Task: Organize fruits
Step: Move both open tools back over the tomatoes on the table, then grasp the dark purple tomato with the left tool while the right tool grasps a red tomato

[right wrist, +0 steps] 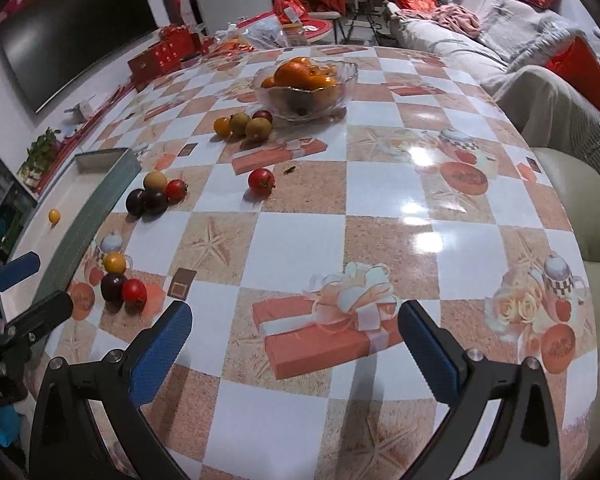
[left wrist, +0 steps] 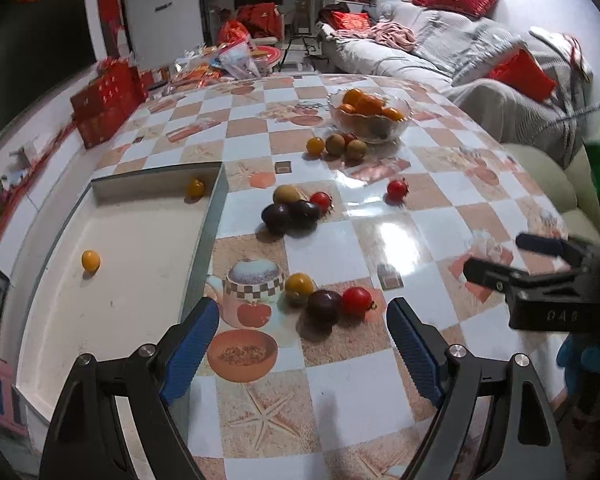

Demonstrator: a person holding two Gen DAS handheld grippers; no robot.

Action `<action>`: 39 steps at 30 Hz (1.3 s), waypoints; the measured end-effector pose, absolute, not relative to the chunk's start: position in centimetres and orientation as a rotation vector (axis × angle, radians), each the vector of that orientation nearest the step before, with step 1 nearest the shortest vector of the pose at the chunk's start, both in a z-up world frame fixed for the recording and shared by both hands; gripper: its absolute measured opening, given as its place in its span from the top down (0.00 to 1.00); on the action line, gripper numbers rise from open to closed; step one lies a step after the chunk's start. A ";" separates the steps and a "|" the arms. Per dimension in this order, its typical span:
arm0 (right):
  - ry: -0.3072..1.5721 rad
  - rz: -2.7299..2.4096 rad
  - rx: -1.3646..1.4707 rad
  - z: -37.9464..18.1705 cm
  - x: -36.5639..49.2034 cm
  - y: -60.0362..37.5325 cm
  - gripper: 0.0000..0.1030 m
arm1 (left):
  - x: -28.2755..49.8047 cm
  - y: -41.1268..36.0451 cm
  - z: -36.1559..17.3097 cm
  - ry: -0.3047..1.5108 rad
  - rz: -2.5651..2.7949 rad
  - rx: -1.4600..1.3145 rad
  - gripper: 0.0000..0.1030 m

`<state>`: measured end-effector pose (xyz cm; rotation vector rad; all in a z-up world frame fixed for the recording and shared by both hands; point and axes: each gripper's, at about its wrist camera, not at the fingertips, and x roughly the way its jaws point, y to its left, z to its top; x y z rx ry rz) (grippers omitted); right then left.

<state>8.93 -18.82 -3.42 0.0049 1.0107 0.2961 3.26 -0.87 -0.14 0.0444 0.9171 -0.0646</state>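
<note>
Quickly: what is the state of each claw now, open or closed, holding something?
Left claw: open, holding nothing.
Right claw: open, holding nothing.

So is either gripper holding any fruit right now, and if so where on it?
Nothing is held. The left gripper and the right gripper are both open and empty above the table.

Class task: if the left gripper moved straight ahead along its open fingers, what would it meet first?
Most likely the dark purple fruit and the red tomato beside it, lying just ahead between the open left gripper fingers. Depth is uncertain, so it may pass above them.
</note>
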 end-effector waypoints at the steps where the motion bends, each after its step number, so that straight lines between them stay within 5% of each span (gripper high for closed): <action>1: 1.009 0.291 -0.007 -3.6 9.0 -18.8 0.00 | 3.1 -1.1 -0.3 0.915 -0.065 0.056 0.16; 5: 1.017 0.283 -0.005 -4.4 9.8 -18.9 0.00 | 2.8 -2.1 -1.4 0.921 -0.071 0.069 0.17; 7: 1.017 0.282 -0.007 -4.7 10.3 -18.8 0.00 | 3.1 -2.4 -1.9 0.938 -0.073 0.062 0.32; 12: 1.006 0.281 -0.043 -5.1 11.7 -18.0 0.01 | 4.0 -2.6 -3.5 0.967 -0.046 0.040 0.34; 15: 0.997 0.279 -0.067 -5.2 12.9 -17.2 0.10 | 4.4 -2.6 -4.1 0.967 -0.031 0.025 0.36; 17: 0.995 0.279 -0.088 -5.4 13.9 -16.6 0.14 | 4.8 -2.5 -4.5 0.974 -0.027 0.014 0.47; 24: 0.958 0.300 -0.148 -6.0 16.5 -14.1 0.20 | 5.8 -2.8 -5.3 0.977 -0.022 -0.003 0.48; 27: 0.944 0.310 -0.150 -6.0 17.3 -13.3 0.35 | 6.1 -2.7 -5.3 0.971 -0.020 -0.010 0.48; 32: 0.924 0.328 -0.140 -5.7 17.9 -12.3 0.78 | 6.5 -2.6 -5.4 0.959 -0.010 -0.017 0.55; 36: 0.924 0.336 -0.113 -5.7 17.4 -12.7 0.78 | 6.2 -2.2 -5.3 0.943 -0.003 -0.020 0.74; 39: 0.936 0.352 -0.079 -5.5 16.7 -13.4 0.78 | 5.9 -1.8 -5.3 0.934 -0.006 -0.035 0.74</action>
